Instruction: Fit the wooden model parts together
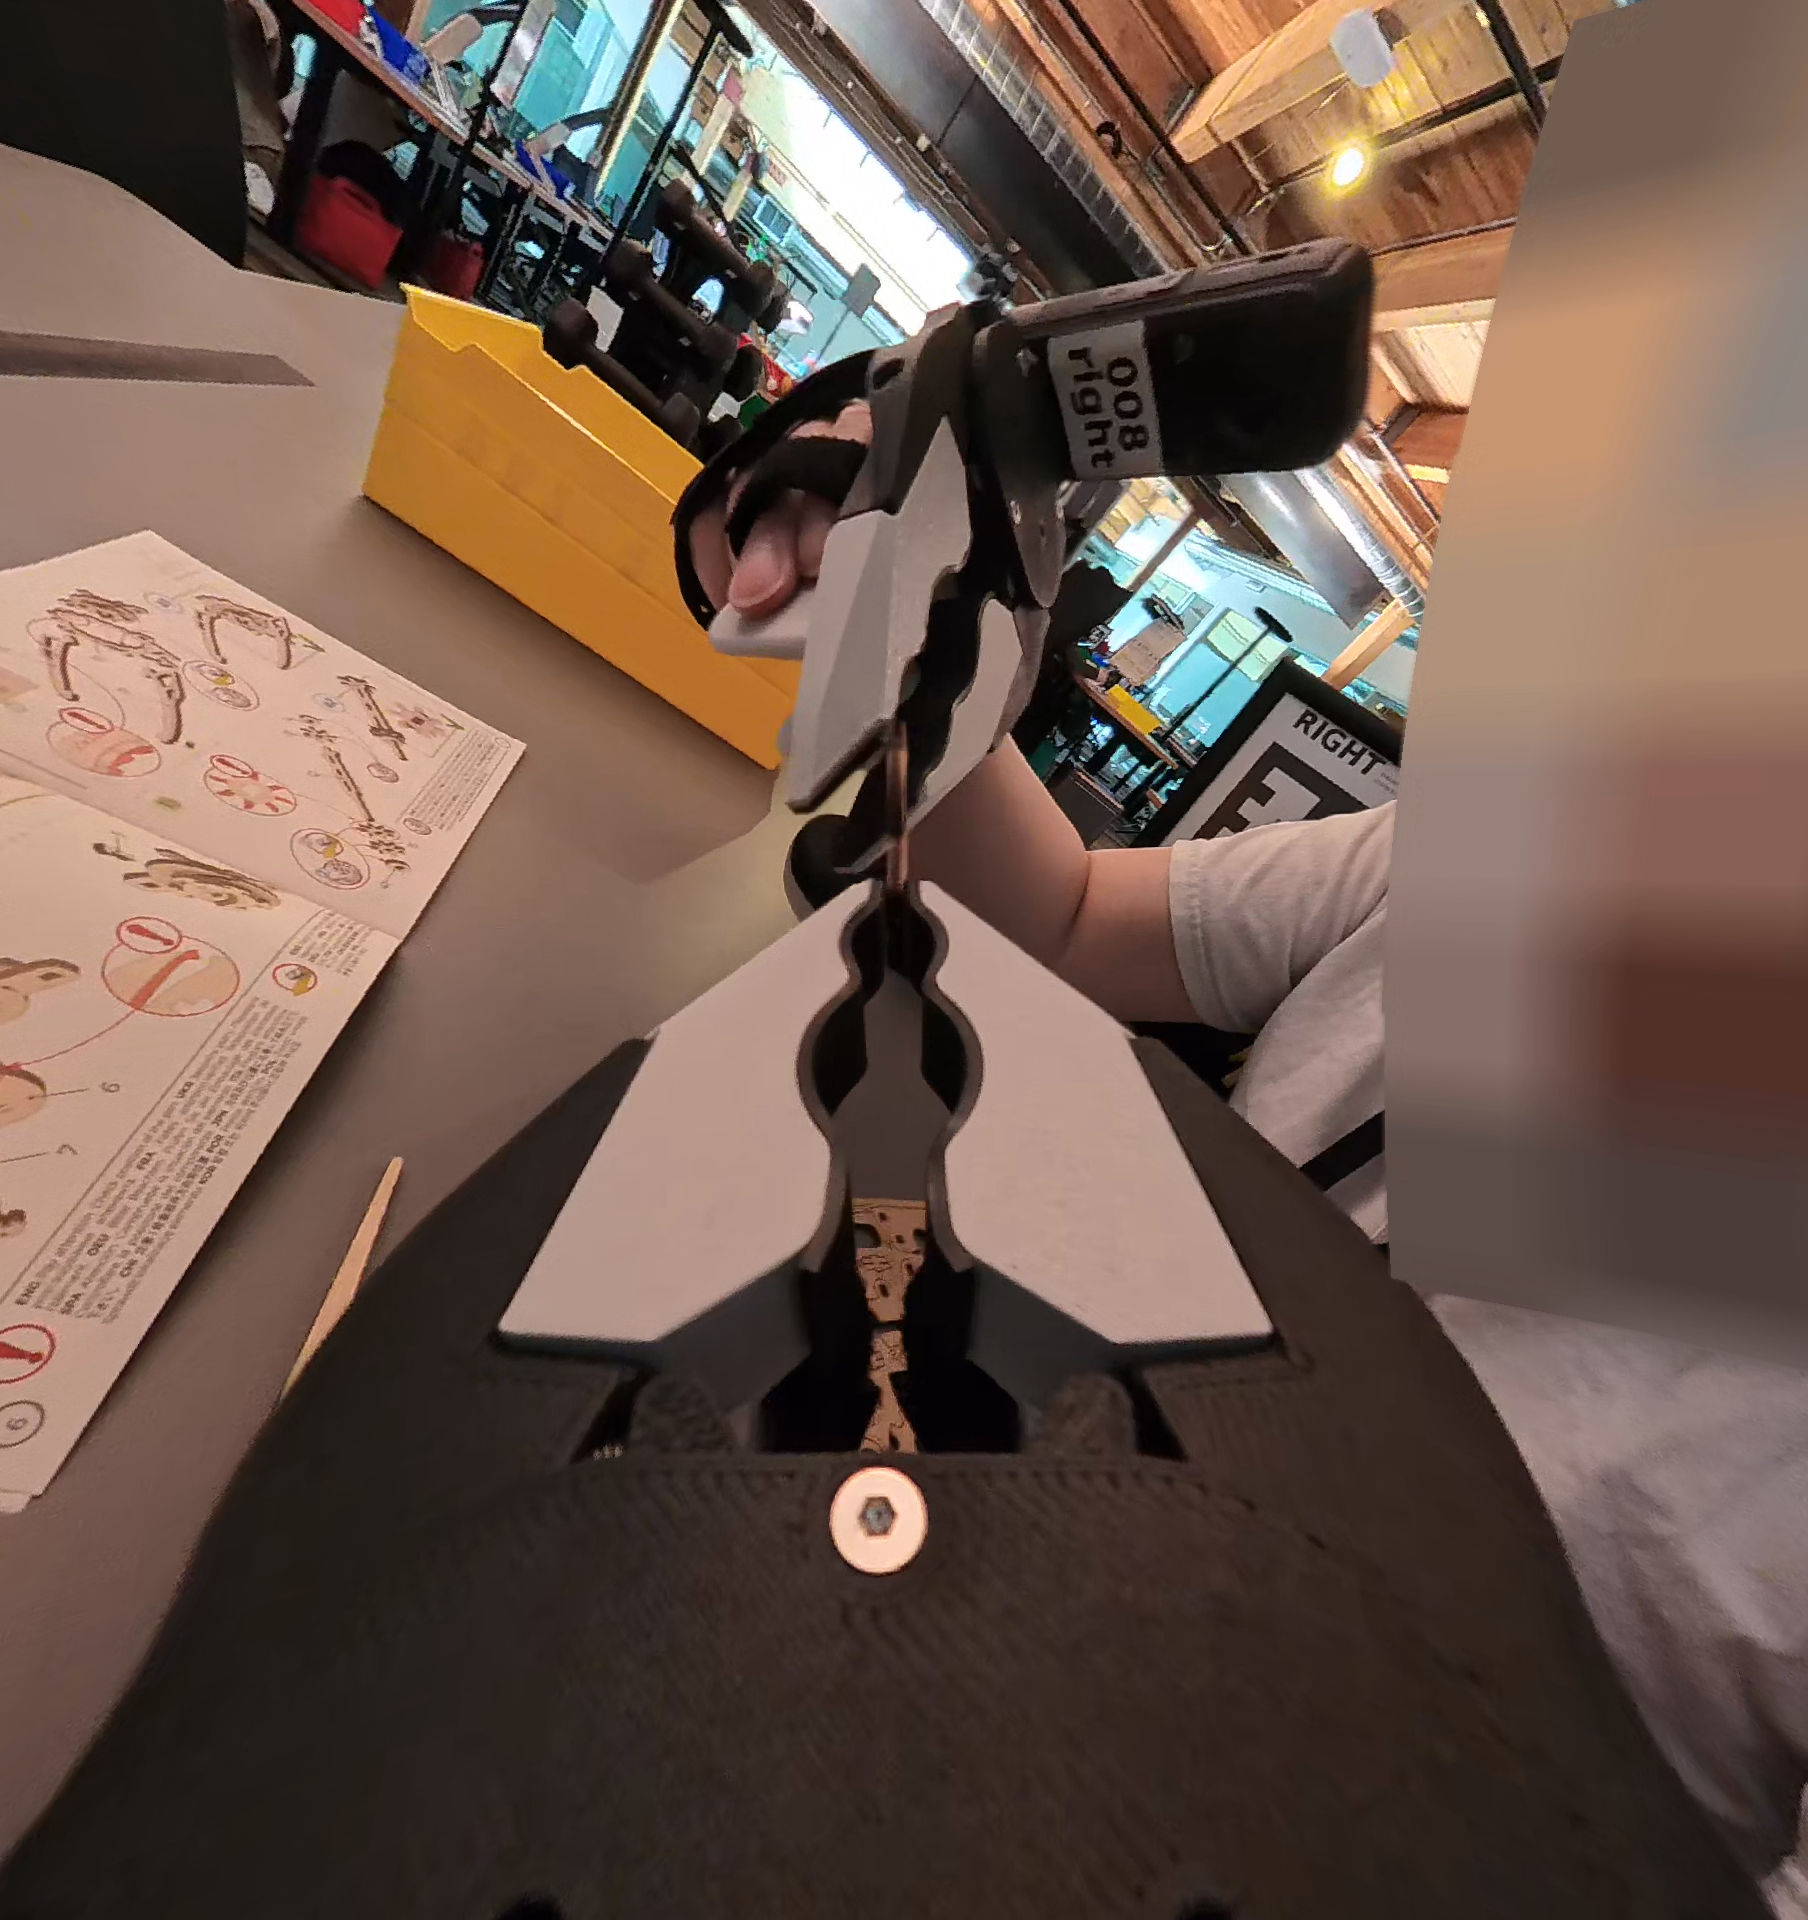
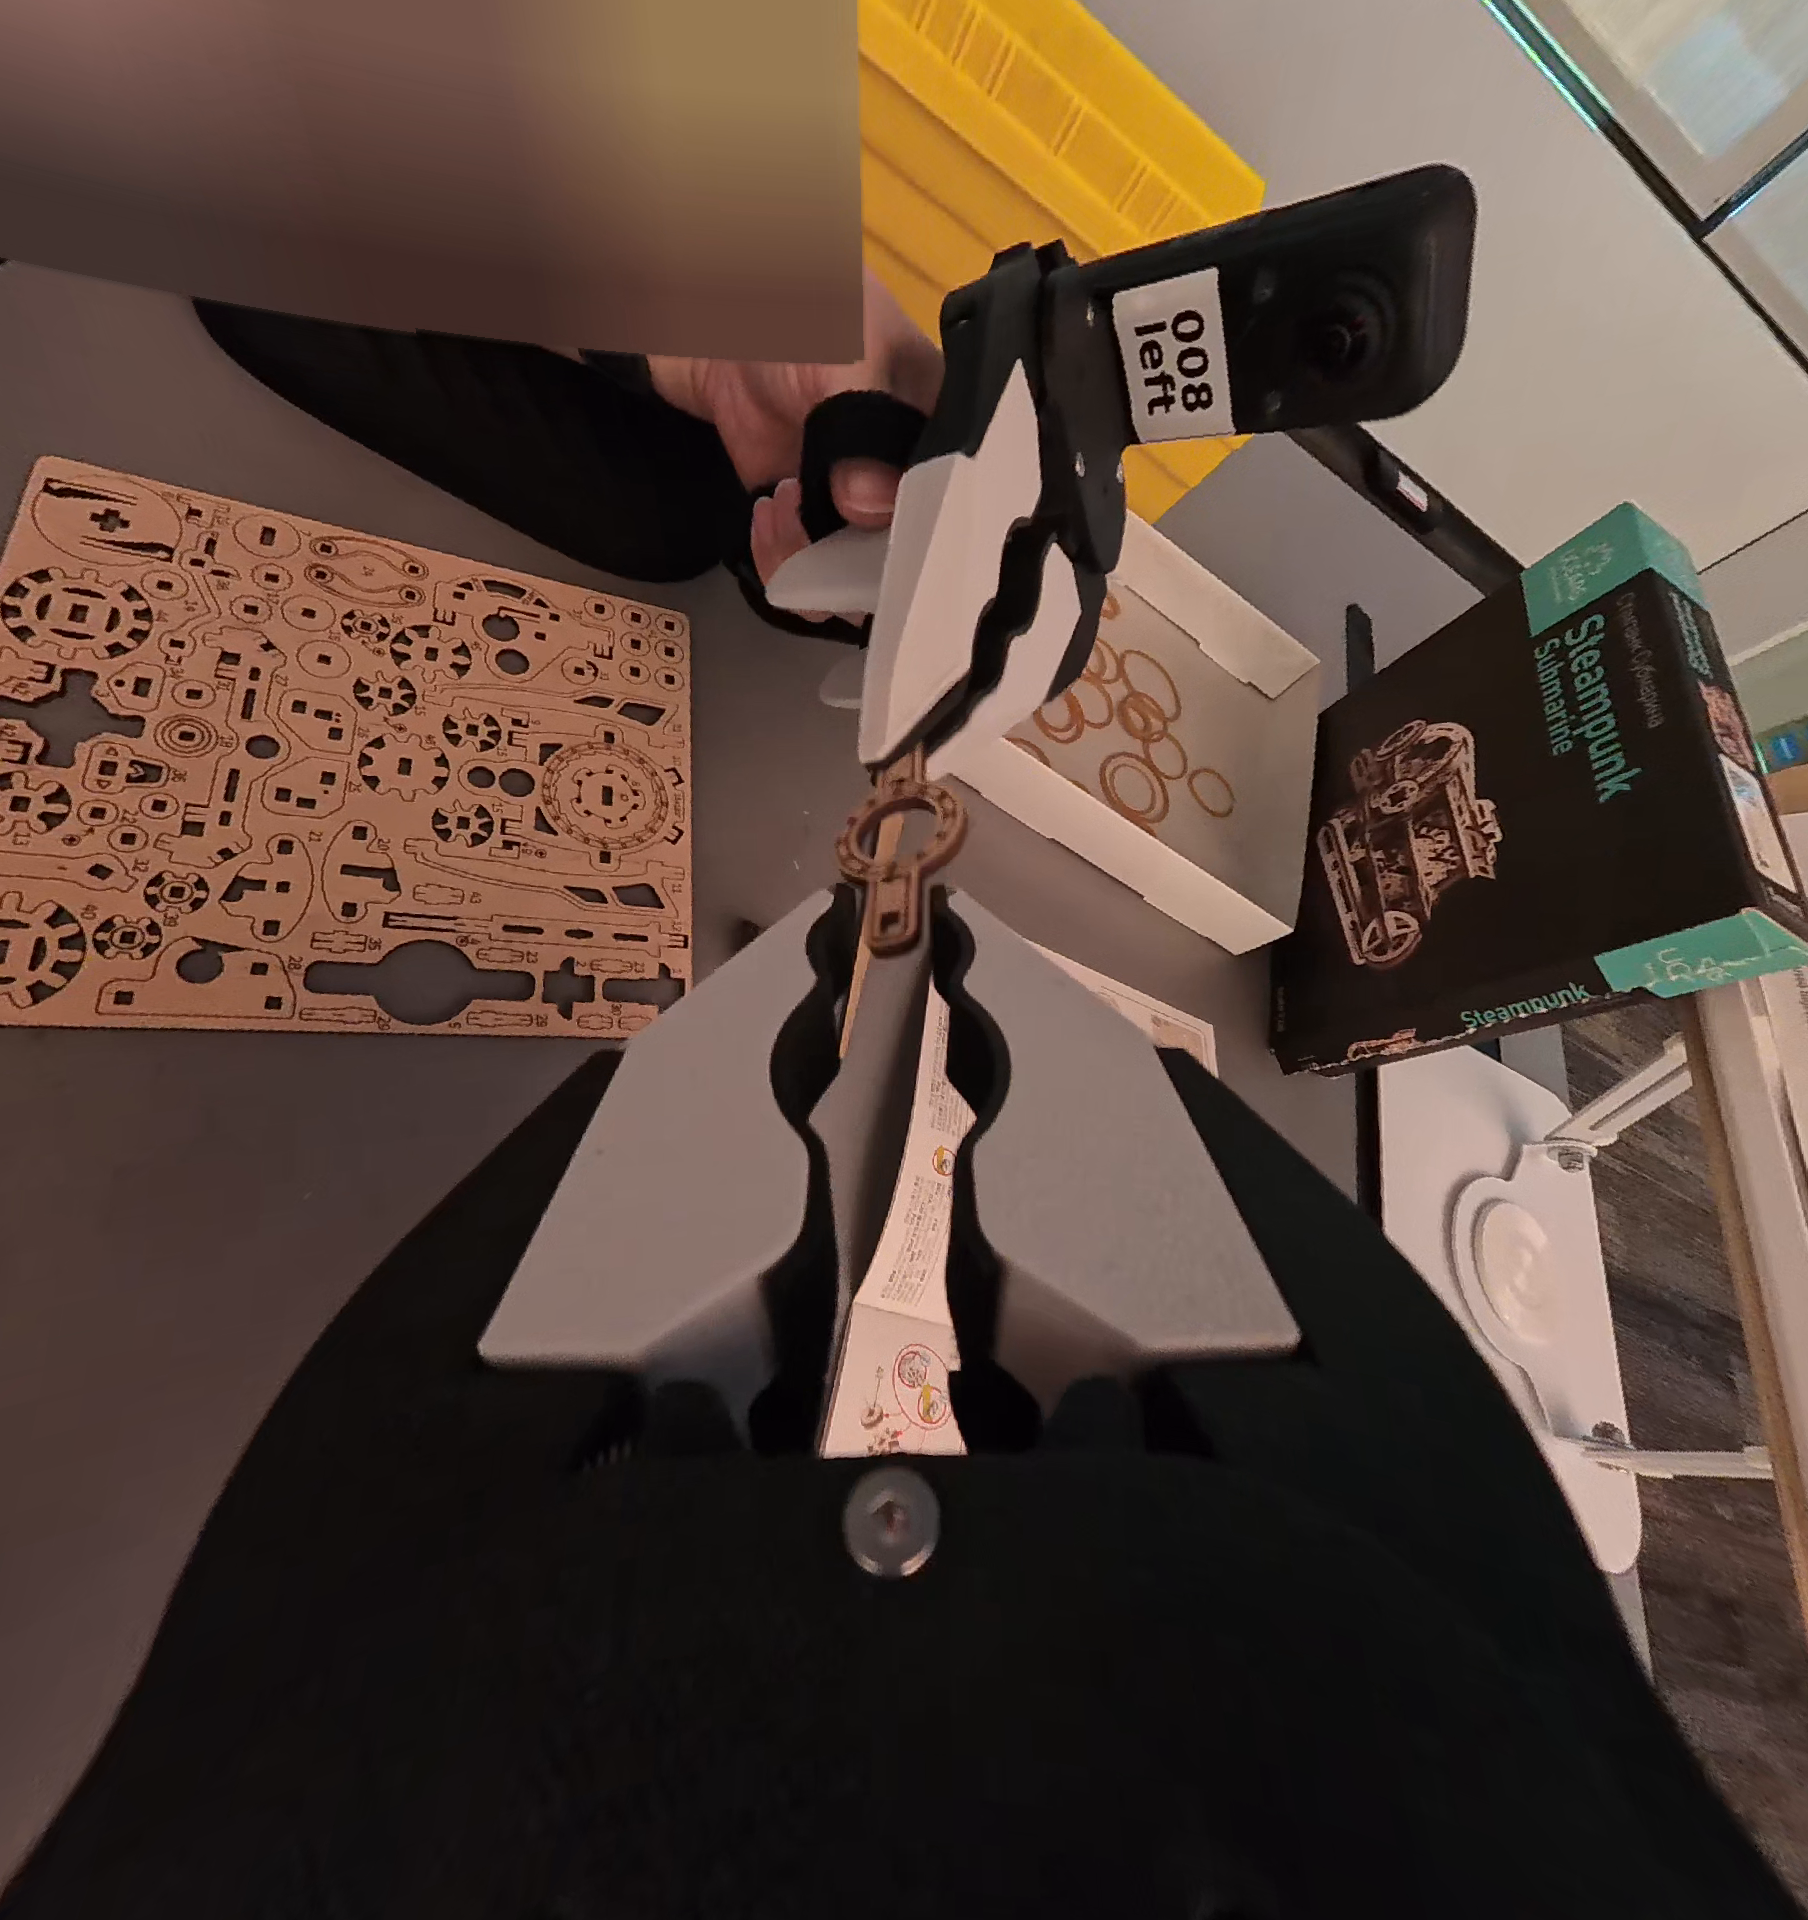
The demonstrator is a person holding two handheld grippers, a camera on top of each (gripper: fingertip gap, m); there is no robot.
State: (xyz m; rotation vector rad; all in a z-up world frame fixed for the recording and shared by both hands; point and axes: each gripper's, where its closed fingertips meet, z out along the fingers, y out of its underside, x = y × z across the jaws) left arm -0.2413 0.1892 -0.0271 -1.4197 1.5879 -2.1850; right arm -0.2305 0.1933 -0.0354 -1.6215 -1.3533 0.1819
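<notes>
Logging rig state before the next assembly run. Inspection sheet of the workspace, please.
Surface: grey table, lit evenly.
Job's things: dark wooden ring part held in the air between both tongs; laser-cut plywood sheet flat on the table, several shapes already punched out; instruction sheet open.
Clutter: yellow bin; white tray of rubber bands; kit box propped up; wooden stick.
Grippers: left tongs shut on the wooden ring part; right tongs shut on its other end.
Cables: nothing seen.
Surroundings: workshop with shelving, wooden ceiling; a person's arm close by.
</notes>
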